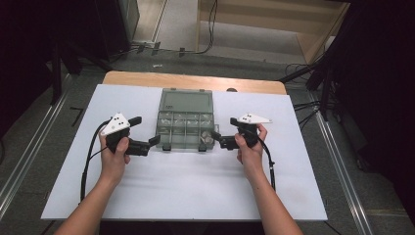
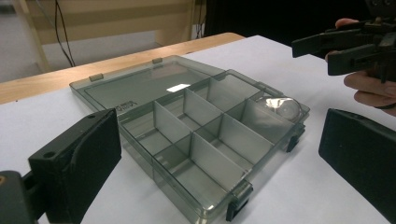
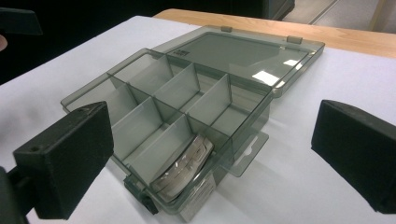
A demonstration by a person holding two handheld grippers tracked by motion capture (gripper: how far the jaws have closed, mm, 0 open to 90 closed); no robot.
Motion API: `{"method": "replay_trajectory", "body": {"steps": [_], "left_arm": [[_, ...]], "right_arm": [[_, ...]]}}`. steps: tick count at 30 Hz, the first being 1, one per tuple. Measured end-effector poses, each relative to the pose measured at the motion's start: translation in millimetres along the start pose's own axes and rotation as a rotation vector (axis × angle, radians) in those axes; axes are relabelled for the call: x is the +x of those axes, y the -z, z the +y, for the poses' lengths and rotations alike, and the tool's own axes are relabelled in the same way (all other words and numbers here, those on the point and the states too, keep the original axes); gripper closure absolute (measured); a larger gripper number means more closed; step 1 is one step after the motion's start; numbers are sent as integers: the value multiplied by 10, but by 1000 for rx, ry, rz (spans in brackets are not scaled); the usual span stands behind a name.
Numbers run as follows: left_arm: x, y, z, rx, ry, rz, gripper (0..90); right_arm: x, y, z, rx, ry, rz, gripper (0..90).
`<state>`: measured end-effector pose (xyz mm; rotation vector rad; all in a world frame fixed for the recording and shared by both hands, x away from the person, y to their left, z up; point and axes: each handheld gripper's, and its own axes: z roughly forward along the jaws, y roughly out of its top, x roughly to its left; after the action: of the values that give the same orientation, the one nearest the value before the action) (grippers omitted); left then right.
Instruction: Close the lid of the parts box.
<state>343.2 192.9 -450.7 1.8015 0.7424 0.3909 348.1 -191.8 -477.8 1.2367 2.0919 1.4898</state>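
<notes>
A clear grey compartment box [image 1: 186,122] lies in the middle of the white table top with its lid [image 1: 186,102] folded flat at the back. One front corner compartment holds a shiny silvery item [image 1: 208,139], [image 2: 280,107], [image 3: 184,163]; the other compartments look empty. My left gripper [image 1: 147,131] is open just off the box's front left corner [image 2: 236,205]. My right gripper [image 1: 222,133] is open at the front right corner, beside the silvery item. In each gripper view the box [image 2: 187,140], [image 3: 177,107] sits ahead between wide-apart jaws. Nothing is held.
The white sheet [image 1: 186,186] covers a wooden table [image 1: 147,78] whose far edge shows. Cables trail from both grippers toward the front. The floor beyond has cables, rails and a wooden frame [image 1: 303,29]. The other hand and gripper [image 2: 355,46] show at the left gripper view's upper right.
</notes>
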Motion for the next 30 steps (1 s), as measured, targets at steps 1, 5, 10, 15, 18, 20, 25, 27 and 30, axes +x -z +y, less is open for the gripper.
{"method": "replay_trajectory", "body": {"steps": [1, 5, 10, 15, 18, 20, 25, 27, 30], "left_arm": [[14, -18, 8, 0, 4, -2, 0], [71, -92, 33, 1, 21, -6, 0], [162, -176, 64, 6, 42, -4, 0], [230, -262, 98, 8, 58, -5, 0], [252, -317, 124, 8, 59, -5, 0], [267, -361, 140, 14, 54, -7, 0], [310, -462, 159, 12, 70, -18, 0], [333, -496, 157, 15, 76, -26, 0], [359, -550, 153, 17, 93, -33, 0]], "right_arm": [[-3, -5, 9, 0, -4, 1, 0], [-6, -35, 49, -5, -13, 10, 0], [-25, -93, 106, -8, -20, 17, 0], [-61, -135, 157, -10, -41, 24, 0], [-85, -160, 178, -11, -48, 22, 0], [-105, -176, 190, -8, -54, 19, 0], [-165, -226, 197, -3, -71, 16, 0], [-200, -249, 198, -1, -76, 13, 0], [-247, -271, 202, -11, -98, 15, 0]]}}
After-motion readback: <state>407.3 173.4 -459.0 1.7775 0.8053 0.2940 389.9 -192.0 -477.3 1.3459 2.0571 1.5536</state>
